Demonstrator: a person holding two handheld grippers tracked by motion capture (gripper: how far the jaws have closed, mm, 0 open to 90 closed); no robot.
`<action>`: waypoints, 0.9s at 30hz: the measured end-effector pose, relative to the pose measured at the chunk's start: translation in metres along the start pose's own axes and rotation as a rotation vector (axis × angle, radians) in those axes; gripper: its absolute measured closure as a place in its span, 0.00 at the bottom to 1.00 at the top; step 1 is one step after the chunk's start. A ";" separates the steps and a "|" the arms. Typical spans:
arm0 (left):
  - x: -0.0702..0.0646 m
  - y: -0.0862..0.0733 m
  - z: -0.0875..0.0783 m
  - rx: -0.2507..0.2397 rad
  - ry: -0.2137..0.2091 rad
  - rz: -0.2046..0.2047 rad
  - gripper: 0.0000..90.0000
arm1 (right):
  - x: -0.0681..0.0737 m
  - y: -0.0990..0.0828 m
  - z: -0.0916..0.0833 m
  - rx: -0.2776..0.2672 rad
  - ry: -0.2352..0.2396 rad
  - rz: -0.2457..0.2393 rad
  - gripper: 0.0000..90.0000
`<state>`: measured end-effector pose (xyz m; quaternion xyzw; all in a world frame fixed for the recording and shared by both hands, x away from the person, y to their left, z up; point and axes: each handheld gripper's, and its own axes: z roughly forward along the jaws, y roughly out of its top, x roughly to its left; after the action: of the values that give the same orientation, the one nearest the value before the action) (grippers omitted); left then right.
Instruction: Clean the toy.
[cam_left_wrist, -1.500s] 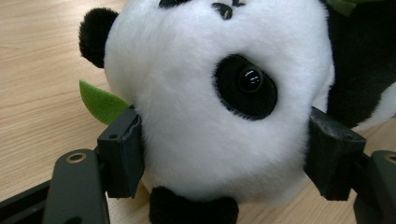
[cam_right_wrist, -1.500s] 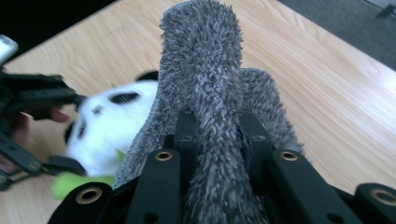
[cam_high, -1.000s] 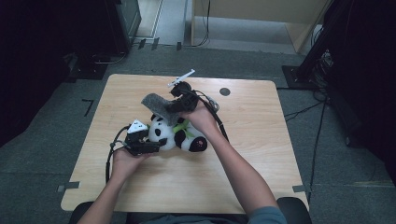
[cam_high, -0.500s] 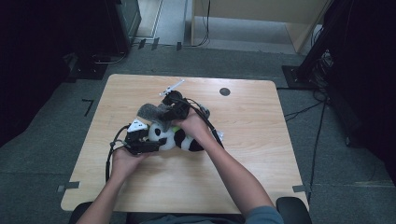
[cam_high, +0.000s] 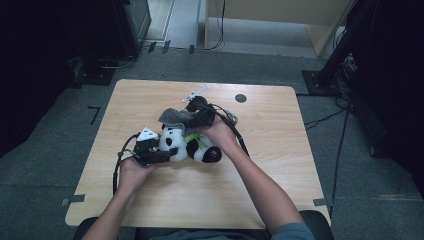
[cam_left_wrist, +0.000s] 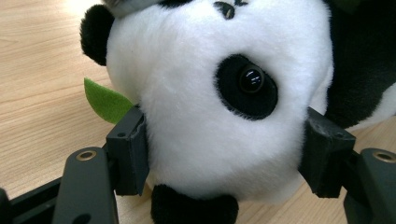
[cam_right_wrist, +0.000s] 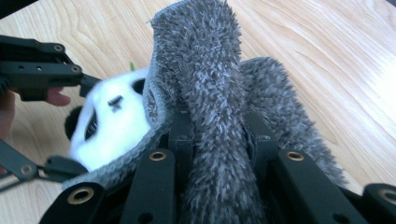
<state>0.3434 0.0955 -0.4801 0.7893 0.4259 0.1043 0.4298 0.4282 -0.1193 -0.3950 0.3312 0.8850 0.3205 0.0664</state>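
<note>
- The work in hand looks like dressing a plush panda (cam_high: 187, 145) with a grey fuzzy piece (cam_high: 176, 116), probably a hat or cap.
- The panda lies on its side around the middle of the wooden surface (cam_high: 280, 165), its head to the left, its body and feet to the right.
- The left tongs (cam_high: 159, 156) are at the panda's head from the near-left. In the left gripper view the two pads sit on either side of the white head (cam_left_wrist: 219, 116) and press into the plush; the jaws have just been closing on it. I judge this a steadying grip.
- A green felt leaf (cam_left_wrist: 105, 100) pokes out beside the head on the left of that view.
- The right tongs (cam_high: 200, 117) come in from the far side. In the right gripper view they are clamped on a fold of the grey piece (cam_right_wrist: 210, 107), whose open rim hangs just over the top of the panda's head (cam_right_wrist: 114, 126).
- Done, as I read it: the panda is pinned and the grey piece is gripped and brought to the head.
- Left: the piece is not yet seated; it has to be drawn down over the crown, then both tongs must let go.
- Whether the rim already touches the head I cannot tell for sure.
</note>
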 end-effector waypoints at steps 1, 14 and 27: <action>0.000 0.000 0.000 0.002 0.000 0.001 0.33 | -0.004 -0.002 -0.005 -0.009 -0.002 0.015 0.79; 0.000 -0.001 -0.001 -0.002 -0.001 0.005 0.32 | -0.023 -0.011 -0.032 -0.041 -0.067 0.036 0.80; 0.000 -0.002 0.000 -0.007 -0.016 0.012 0.22 | -0.032 -0.009 -0.045 -0.105 -0.019 0.084 0.80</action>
<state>0.3421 0.0963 -0.4818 0.7911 0.4174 0.1021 0.4355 0.4333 -0.1678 -0.3681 0.3674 0.8514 0.3659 0.0787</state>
